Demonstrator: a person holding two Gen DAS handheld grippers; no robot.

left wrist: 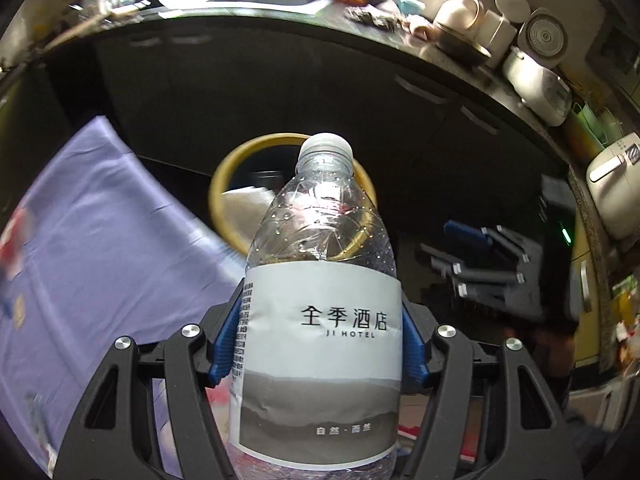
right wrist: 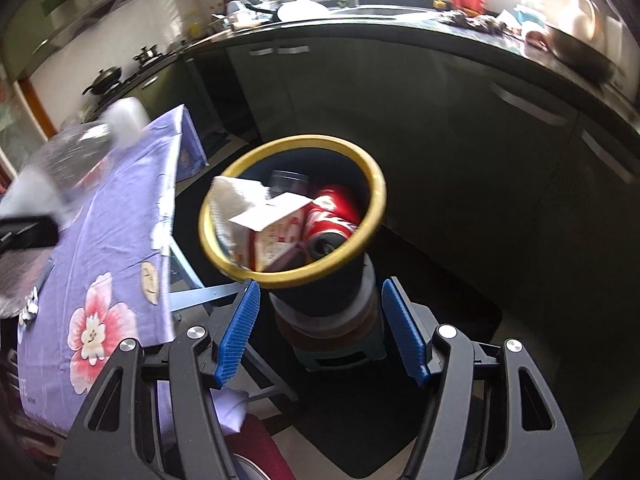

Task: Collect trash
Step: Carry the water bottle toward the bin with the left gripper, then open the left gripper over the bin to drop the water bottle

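The left gripper [left wrist: 320, 344] clamps a clear water bottle [left wrist: 320, 320] by its white label, blue pads pressed to both sides, cap pointing to twelve o'clock. Beyond the cap sits the yellow-rimmed bin [left wrist: 224, 184], with the purple tablecloth [left wrist: 100, 220] at nine o'clock. The right gripper [right wrist: 320, 332] holds nothing, its fingers spread wide either side of the bin's base (no contact visible). Inside the bin [right wrist: 370, 184] lie a red can [right wrist: 332, 212], a carton [right wrist: 276, 232] and tissue [right wrist: 228, 200]. Farthest off runs the dark counter [right wrist: 400, 28].
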